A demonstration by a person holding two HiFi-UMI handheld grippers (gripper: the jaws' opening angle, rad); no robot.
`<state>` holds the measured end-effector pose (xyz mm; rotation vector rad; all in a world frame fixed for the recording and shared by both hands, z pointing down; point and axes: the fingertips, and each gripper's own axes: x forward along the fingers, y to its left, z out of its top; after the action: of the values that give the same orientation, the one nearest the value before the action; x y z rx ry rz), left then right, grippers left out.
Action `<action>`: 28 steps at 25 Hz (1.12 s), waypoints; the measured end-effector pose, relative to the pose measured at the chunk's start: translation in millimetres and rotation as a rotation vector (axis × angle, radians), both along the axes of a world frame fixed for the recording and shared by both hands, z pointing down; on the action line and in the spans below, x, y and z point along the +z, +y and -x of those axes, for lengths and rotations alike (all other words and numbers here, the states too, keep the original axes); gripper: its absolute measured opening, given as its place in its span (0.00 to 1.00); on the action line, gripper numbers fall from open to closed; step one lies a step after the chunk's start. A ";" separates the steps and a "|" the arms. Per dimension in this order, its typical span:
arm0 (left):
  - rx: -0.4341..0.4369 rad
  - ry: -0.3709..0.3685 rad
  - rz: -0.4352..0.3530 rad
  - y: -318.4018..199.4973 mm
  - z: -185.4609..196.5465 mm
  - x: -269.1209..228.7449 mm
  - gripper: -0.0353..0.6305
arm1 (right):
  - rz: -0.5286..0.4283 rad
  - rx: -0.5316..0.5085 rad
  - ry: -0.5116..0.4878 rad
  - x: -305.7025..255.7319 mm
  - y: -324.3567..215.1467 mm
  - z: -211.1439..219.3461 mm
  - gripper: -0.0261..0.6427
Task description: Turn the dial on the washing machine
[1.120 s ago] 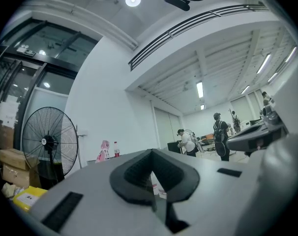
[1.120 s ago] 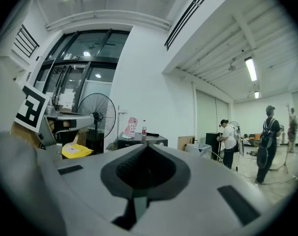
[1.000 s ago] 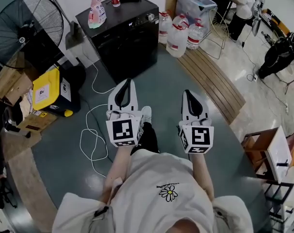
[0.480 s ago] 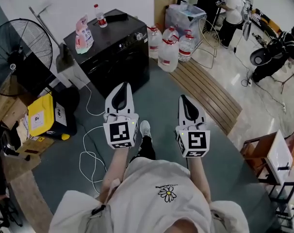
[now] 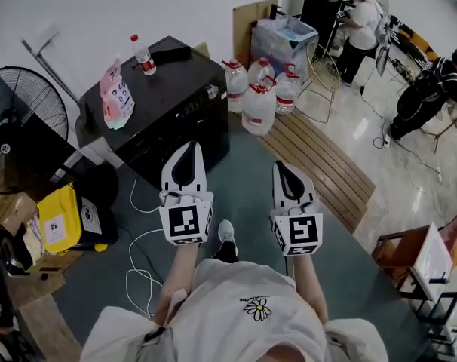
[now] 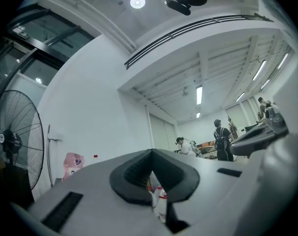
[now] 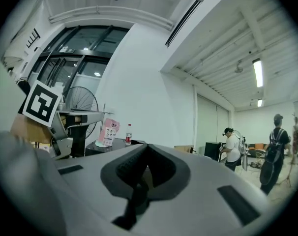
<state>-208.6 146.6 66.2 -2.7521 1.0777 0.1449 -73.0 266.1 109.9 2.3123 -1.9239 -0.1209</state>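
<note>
The black washing machine (image 5: 168, 123) stands against the white wall, ahead and slightly left. Its silver dial (image 5: 211, 90) sits at the right end of the front panel. My left gripper (image 5: 190, 148) is shut and holds nothing, its tip low before the machine's front and well short of the dial. My right gripper (image 5: 280, 166) is also shut and empty, out over the grey floor to the machine's right. The left gripper view shows shut jaws (image 6: 151, 154) and no dial. The right gripper (image 7: 146, 149) looks past the machine's top (image 7: 114, 144).
A pink bag (image 5: 114, 95), a water bottle (image 5: 140, 55) and a flat black item (image 5: 172, 53) lie on the machine. Water jugs (image 5: 257, 93) stand right of it by a wooden slatted platform (image 5: 319, 145). A fan (image 5: 17, 119), a yellow box (image 5: 66, 217) and a white cable (image 5: 142, 266) are left.
The view has swung, so the washing machine sits lower and further left in the picture. Both grippers stay shut, side by side and low in front of me.
</note>
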 end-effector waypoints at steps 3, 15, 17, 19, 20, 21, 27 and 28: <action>0.020 -0.009 -0.027 -48.3 -21.2 -8.1 0.05 | 0.023 -0.014 0.015 1.9 -60.7 -18.3 0.04; -0.018 0.041 0.055 -185.4 -33.4 12.7 0.05 | 0.077 -0.054 0.049 14.8 -218.3 -44.7 0.04; -0.044 0.037 0.068 -193.5 -29.7 17.5 0.05 | 0.078 -0.068 0.046 16.0 -230.0 -45.9 0.04; -0.074 0.030 0.078 -199.6 -26.8 23.4 0.05 | 0.078 -0.091 0.058 16.9 -241.5 -45.7 0.04; -0.090 0.024 0.079 -202.3 -26.5 26.0 0.05 | 0.071 -0.106 0.069 16.0 -247.3 -45.9 0.04; -0.108 0.018 0.079 -204.6 -27.5 28.0 0.05 | 0.061 -0.122 0.081 14.2 -253.0 -47.1 0.04; -0.216 0.025 0.064 -209.2 -49.6 26.4 0.05 | 0.005 -0.218 0.105 3.4 -278.9 -71.2 0.04; -0.234 0.025 0.059 -209.2 -55.7 26.0 0.05 | -0.004 -0.236 0.108 1.5 -282.6 -77.4 0.04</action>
<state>-152.9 -62.6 92.1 -2.6546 1.4211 0.1164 4.4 -16.4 111.4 2.0264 -2.1342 -0.2663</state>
